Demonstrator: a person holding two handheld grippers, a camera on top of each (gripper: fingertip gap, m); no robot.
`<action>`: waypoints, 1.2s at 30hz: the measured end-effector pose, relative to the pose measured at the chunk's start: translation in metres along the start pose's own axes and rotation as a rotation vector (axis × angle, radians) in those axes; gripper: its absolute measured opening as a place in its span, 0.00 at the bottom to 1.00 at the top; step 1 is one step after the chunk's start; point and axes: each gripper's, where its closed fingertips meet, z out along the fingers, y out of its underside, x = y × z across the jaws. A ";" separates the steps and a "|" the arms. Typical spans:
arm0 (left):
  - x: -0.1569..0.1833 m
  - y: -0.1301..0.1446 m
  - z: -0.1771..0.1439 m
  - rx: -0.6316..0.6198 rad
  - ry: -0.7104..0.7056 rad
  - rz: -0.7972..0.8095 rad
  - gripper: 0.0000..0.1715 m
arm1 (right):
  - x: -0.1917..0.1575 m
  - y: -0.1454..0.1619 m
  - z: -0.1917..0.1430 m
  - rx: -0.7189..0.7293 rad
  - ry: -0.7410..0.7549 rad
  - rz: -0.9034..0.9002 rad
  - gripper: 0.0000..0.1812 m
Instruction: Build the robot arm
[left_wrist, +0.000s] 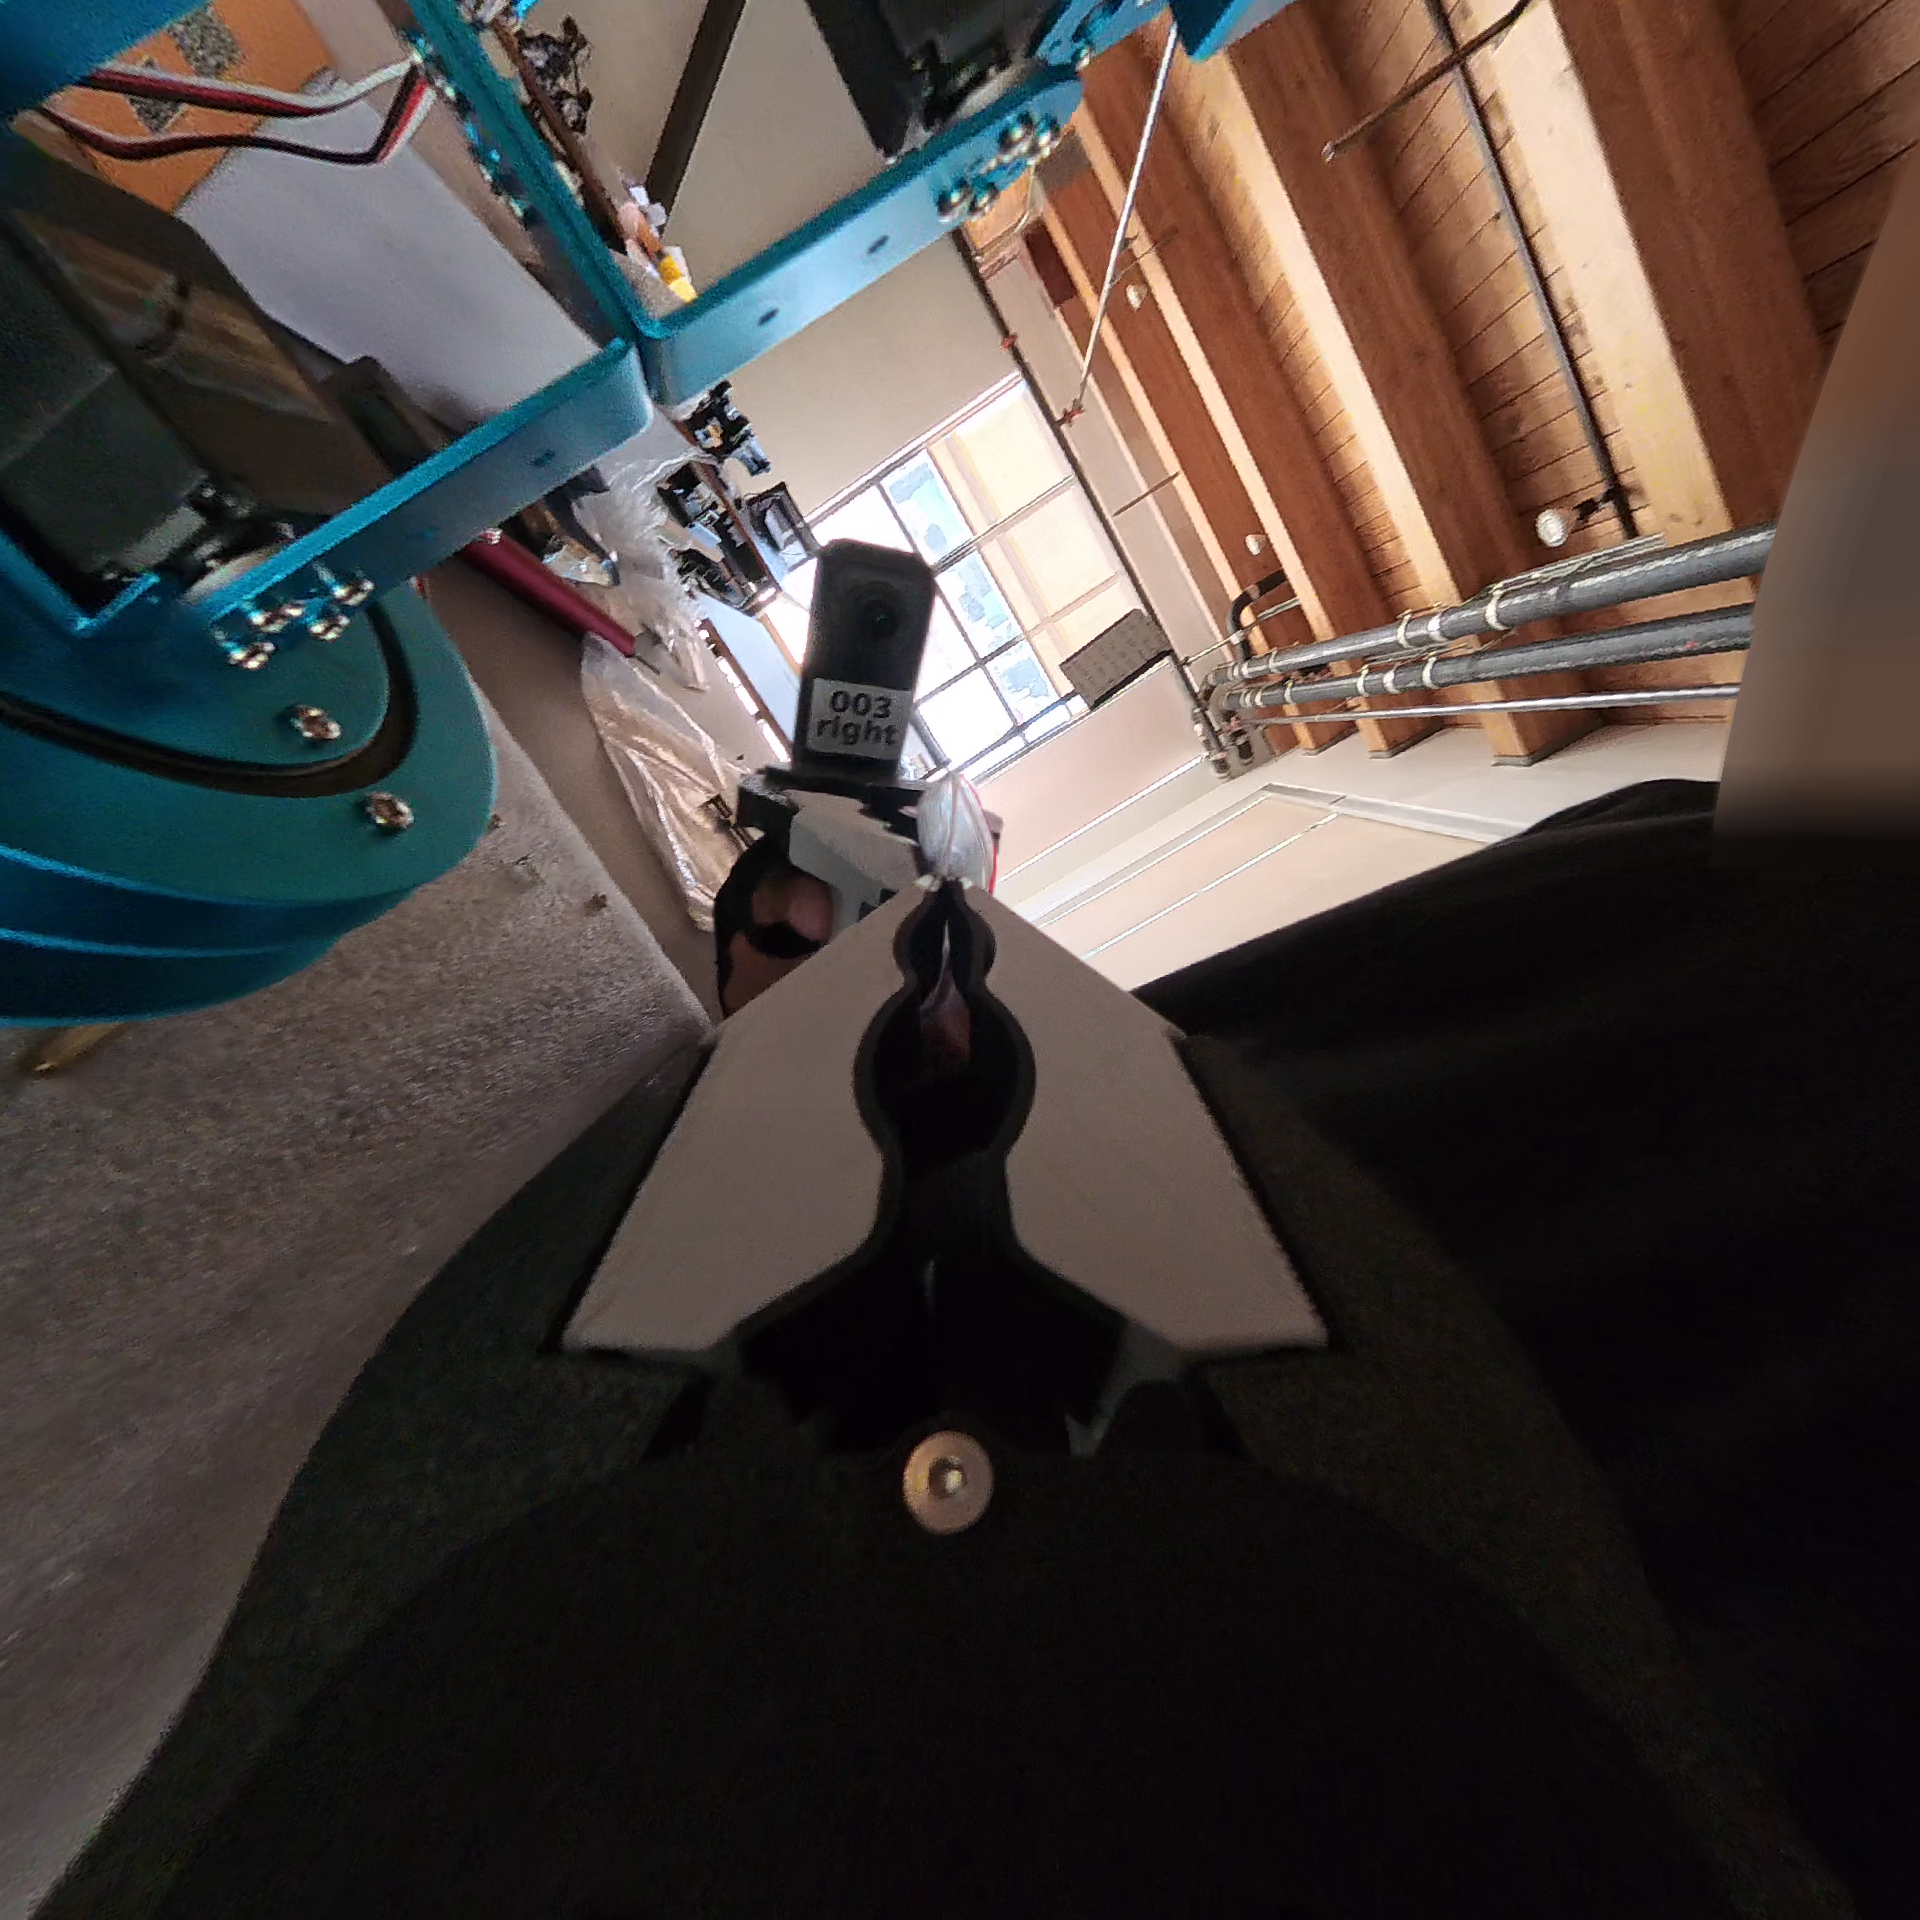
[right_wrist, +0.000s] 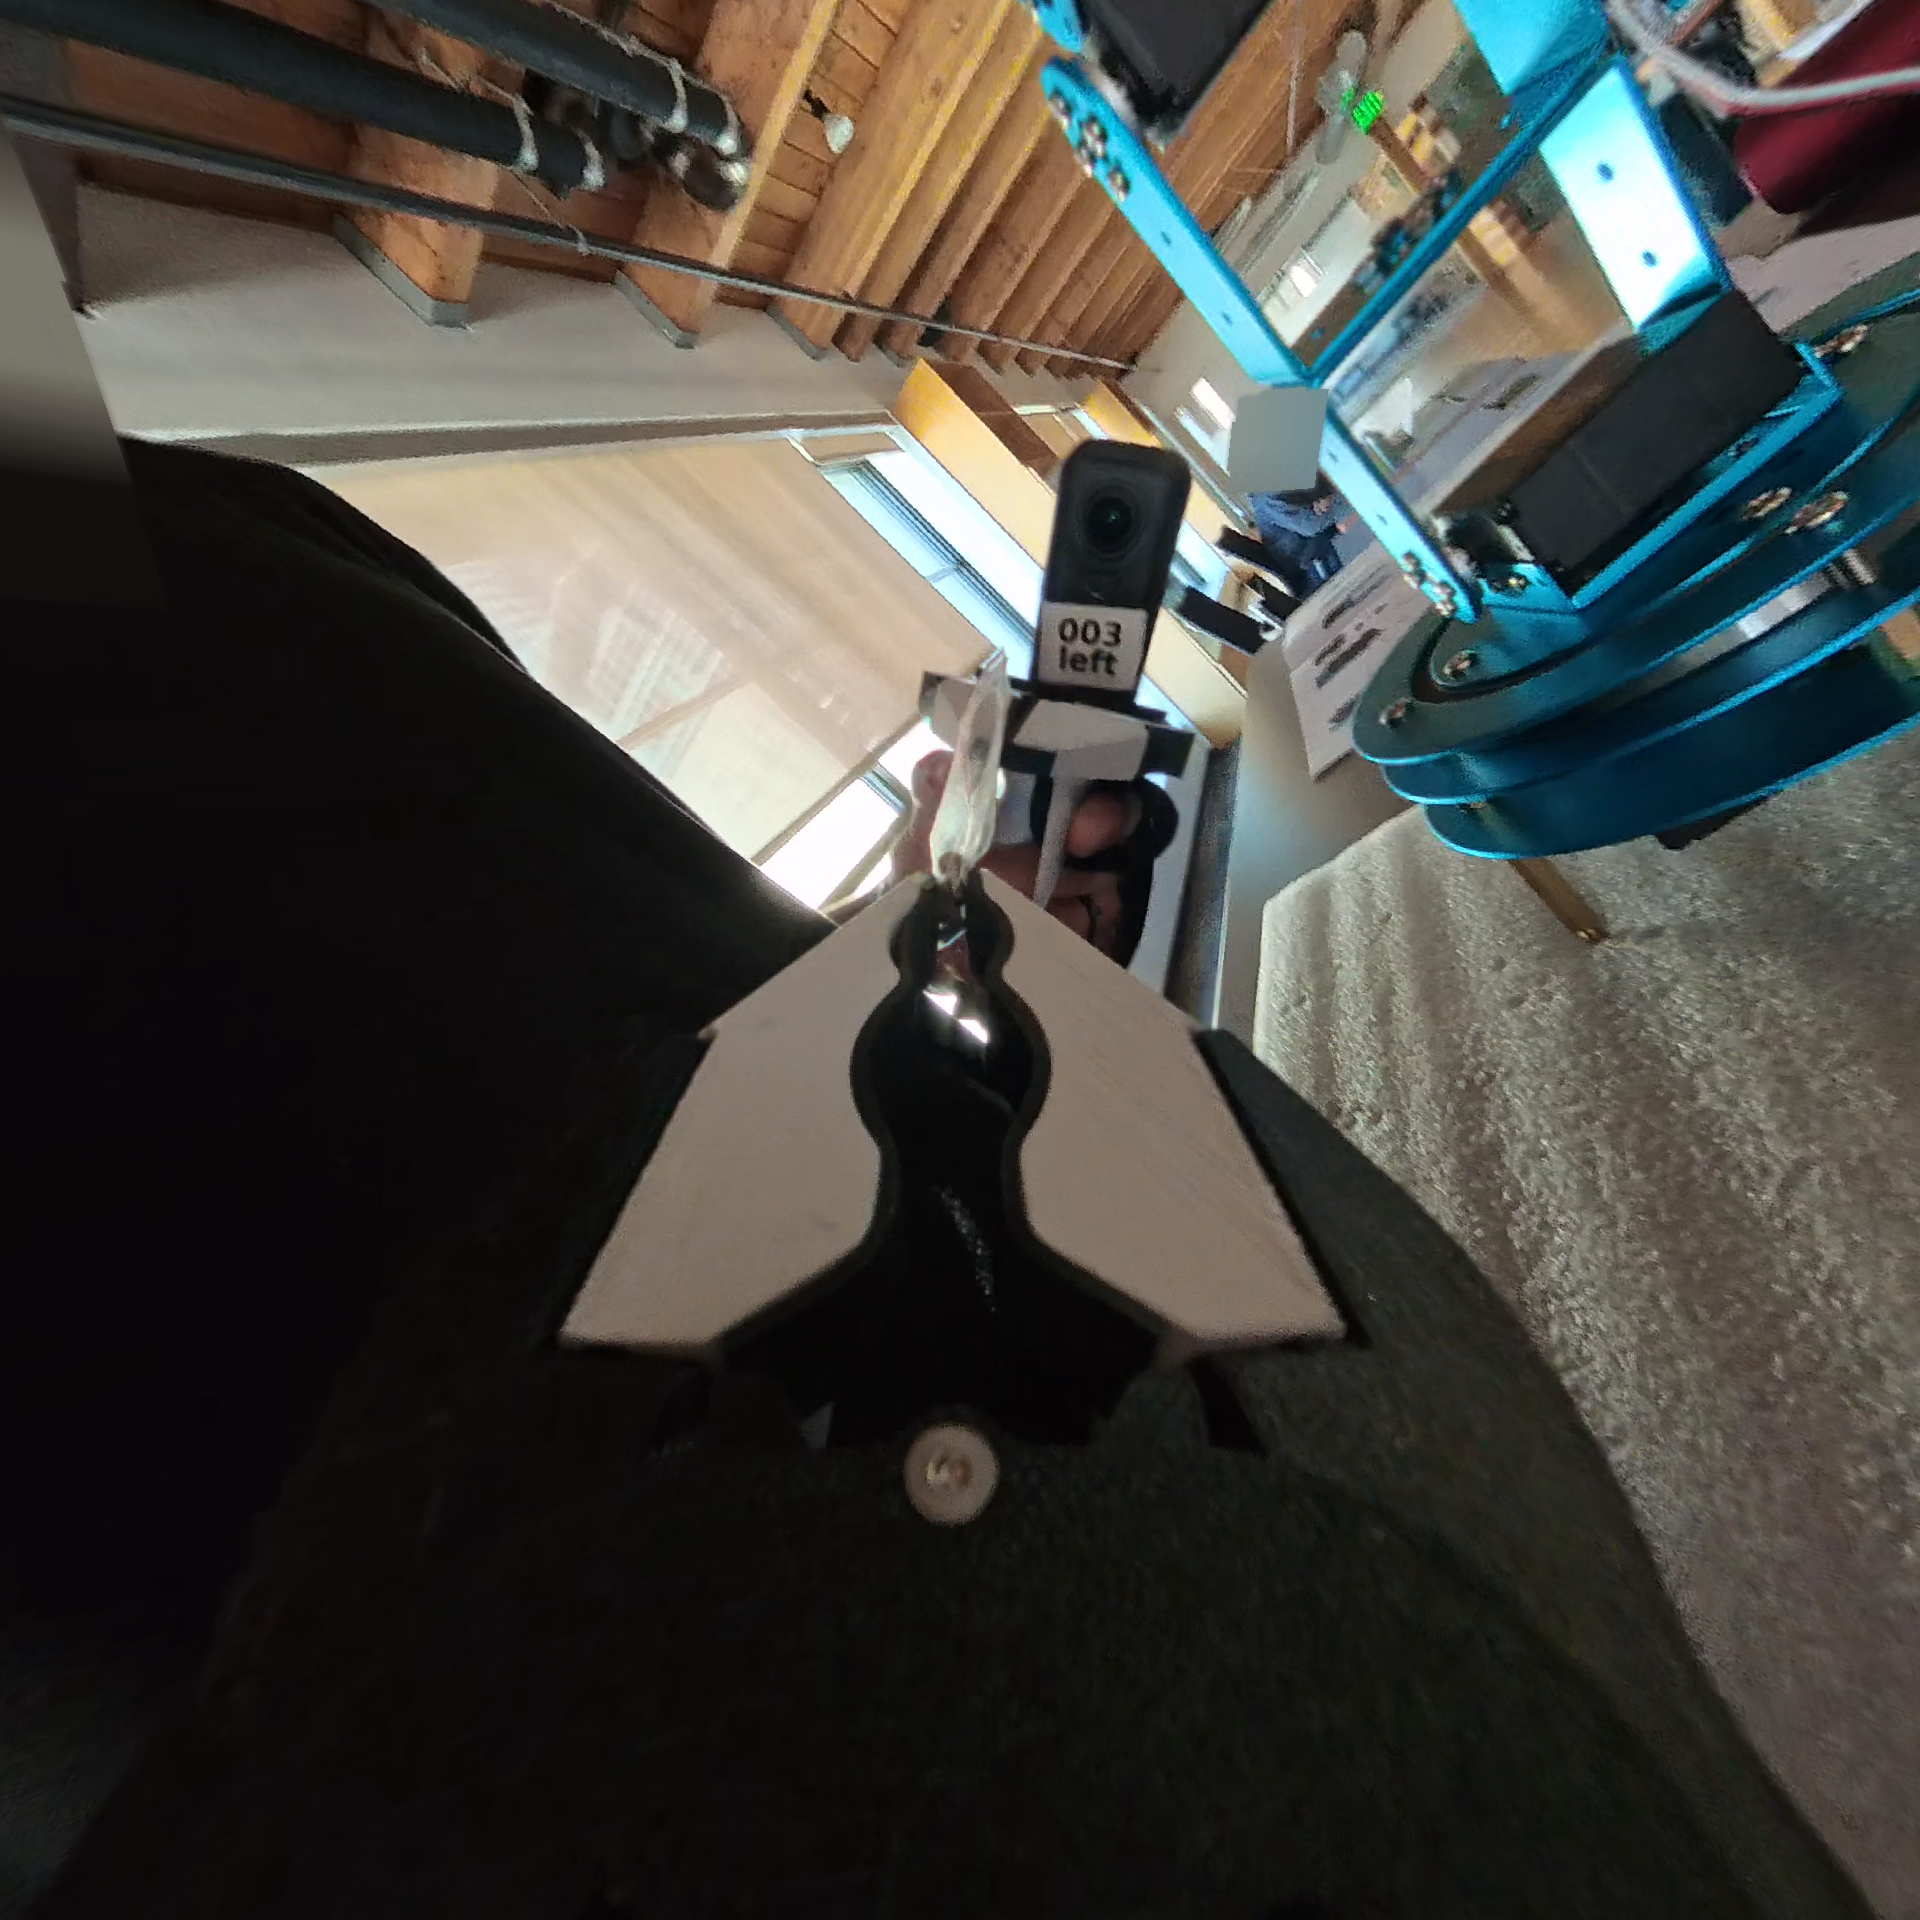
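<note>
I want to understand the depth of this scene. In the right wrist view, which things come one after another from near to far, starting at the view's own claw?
right claw → small clear plastic bag pinched at its tips → left claw gripping the bag's far end → hand holding that claw → camera on top of it → bright window behind.

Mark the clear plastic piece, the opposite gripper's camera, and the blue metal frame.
clear plastic piece (right_wrist: 966, 790): right wrist view, middle of its crinkled body.
opposite gripper's camera (left_wrist: 868, 634): left wrist view, dark housing below the lens.
blue metal frame (right_wrist: 1538, 665): right wrist view, round base plate's rim.
</note>
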 end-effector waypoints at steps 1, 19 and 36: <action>-0.002 0.001 0.000 -0.005 -0.010 0.004 0.00 | 0.001 0.002 0.000 -0.018 0.013 -0.007 0.02; -0.067 0.048 0.003 -0.168 -0.264 0.063 0.08 | 0.044 0.029 -0.045 -0.349 0.500 -0.085 0.02; -0.081 0.063 -0.004 -0.207 -0.341 0.158 0.09 | 0.064 0.019 -0.134 -0.825 0.796 -0.088 0.02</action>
